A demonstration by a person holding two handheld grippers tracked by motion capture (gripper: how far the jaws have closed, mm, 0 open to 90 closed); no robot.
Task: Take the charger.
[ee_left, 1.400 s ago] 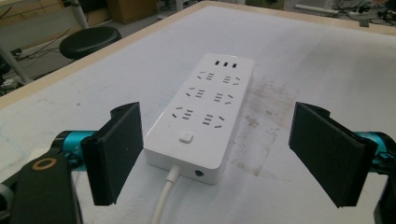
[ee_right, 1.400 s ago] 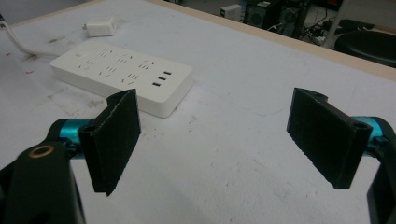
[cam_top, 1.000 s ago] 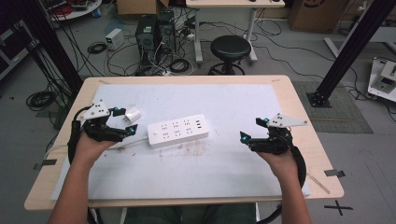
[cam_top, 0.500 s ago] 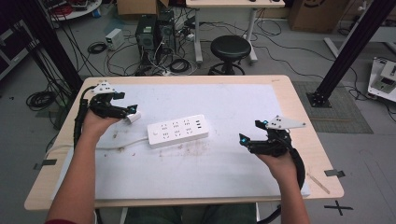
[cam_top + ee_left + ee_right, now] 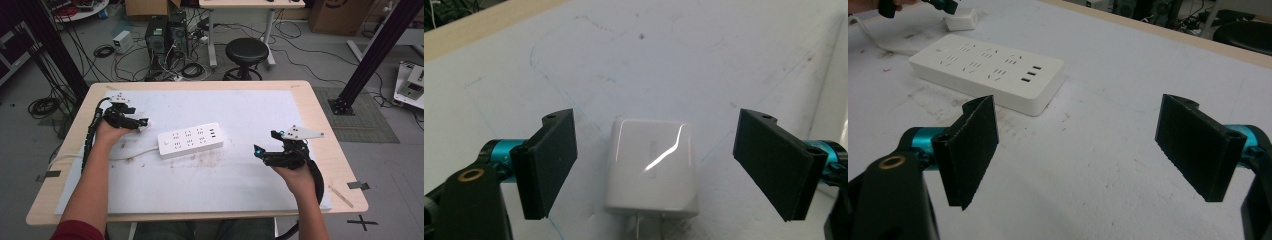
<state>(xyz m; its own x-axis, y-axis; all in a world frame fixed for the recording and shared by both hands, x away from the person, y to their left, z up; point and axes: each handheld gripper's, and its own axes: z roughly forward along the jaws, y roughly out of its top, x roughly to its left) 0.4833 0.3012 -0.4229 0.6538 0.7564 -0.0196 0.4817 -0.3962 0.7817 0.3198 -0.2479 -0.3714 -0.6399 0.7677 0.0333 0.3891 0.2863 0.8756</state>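
Observation:
A white power strip [image 5: 191,140] lies mid-table on the white mat, its cord running off to the left; it appears again in the right gripper view [image 5: 988,70]. A small white plug adapter [image 5: 653,167] lies flat on the mat, prongs toward the camera. My left gripper [image 5: 659,167] is open, one jaw on each side of the adapter and clear of it. In the high view the left gripper [image 5: 142,123] is left of the strip, over the adapter [image 5: 146,127]. My right gripper [image 5: 1078,150] is open and holds nothing, hovering over bare mat right of the strip [image 5: 264,144].
The white mat [image 5: 250,190] covers most of the wooden table [image 5: 327,125]. The strip's white cord [image 5: 137,152] trails left under the left forearm. Beyond the far edge stand a black stool [image 5: 246,52], computer towers and floor cables.
The left hand moved away from me and left, then came back toward the strip, with the open gripper now down around the adapter. The right gripper has barely moved.

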